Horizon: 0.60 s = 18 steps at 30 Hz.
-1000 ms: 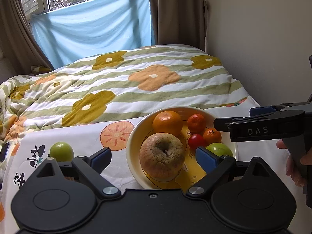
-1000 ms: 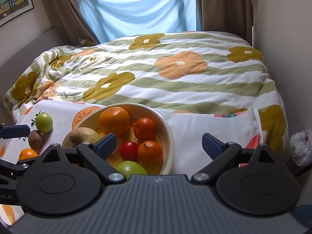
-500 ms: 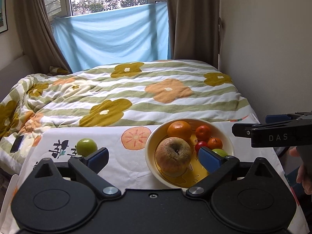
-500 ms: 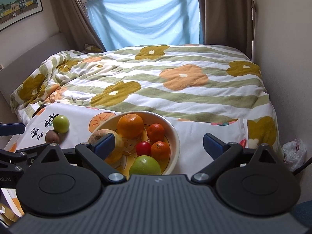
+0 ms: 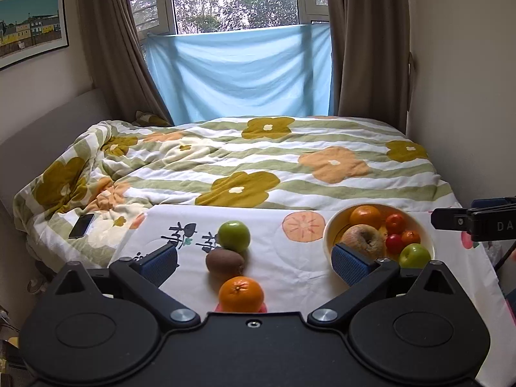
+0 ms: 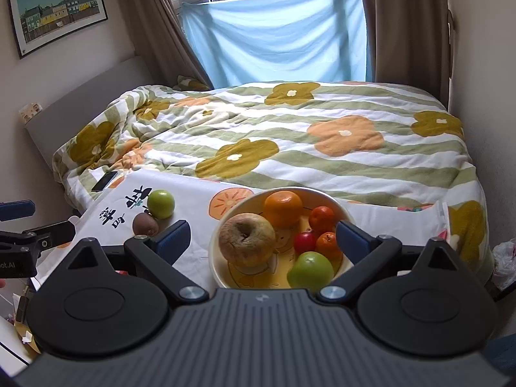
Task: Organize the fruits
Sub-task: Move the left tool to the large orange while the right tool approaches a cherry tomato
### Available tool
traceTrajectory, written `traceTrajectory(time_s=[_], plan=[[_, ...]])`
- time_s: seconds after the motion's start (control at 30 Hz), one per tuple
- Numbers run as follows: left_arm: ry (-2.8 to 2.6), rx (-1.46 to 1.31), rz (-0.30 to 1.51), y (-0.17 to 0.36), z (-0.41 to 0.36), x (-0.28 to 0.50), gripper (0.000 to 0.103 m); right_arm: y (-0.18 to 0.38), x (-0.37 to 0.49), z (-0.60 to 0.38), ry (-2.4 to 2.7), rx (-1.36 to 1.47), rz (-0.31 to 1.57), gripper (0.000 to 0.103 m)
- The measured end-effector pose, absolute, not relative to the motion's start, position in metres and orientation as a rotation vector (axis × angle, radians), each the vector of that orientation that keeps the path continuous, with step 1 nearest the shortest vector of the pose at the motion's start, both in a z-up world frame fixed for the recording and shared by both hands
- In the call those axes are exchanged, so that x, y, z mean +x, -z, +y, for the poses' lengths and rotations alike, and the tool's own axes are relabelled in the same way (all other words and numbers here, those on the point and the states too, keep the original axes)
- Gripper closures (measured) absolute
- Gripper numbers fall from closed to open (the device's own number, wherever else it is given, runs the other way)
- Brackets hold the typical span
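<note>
A cream bowl [image 5: 332,225] [image 6: 322,193] sits on a printed white cloth [image 5: 290,258] and holds a big brownish apple [image 6: 246,240], an orange [image 6: 283,208], small red and orange fruits and a green apple [image 6: 310,272]. Left of the bowl lie a green apple [image 5: 234,235] [image 6: 161,203], a kiwi [image 5: 224,261] [image 6: 145,224] and an orange [image 5: 241,294]. My left gripper [image 5: 254,262] hangs above these three, its jaws opening wide with nothing gripped. My right gripper [image 6: 262,235] is open above the bowl, empty.
The cloth covers a low table in front of a bed with a flowered quilt [image 5: 258,164]. A dark phone [image 5: 81,225] lies on the quilt at the left. A wall stands close on the right, and a white bag [image 6: 504,259] lies on the floor there.
Both grippers have pulled back and risen from the bowl. The left one has swung left, so the kiwi and the loose orange have come into its view.
</note>
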State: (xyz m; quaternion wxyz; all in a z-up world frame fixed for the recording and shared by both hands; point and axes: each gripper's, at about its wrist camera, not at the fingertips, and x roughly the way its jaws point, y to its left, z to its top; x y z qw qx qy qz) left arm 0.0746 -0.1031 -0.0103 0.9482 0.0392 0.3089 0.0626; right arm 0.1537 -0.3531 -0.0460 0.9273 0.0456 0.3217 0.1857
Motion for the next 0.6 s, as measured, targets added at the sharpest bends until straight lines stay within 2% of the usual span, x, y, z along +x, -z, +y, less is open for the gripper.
traceTrajectory(time_s=[0.33,0.6], plan=[[-0.055,0.117,0.713,0.025,-0.024,0.096,0.0,0.063,0.139,-0.302,-0.301,0.141,0.702,0.0],[0.126,0.133,0.822,0.05,0.005,0.137,0.0,0.083,0.126,-0.252,-0.221,0.138,0.749,0.0]])
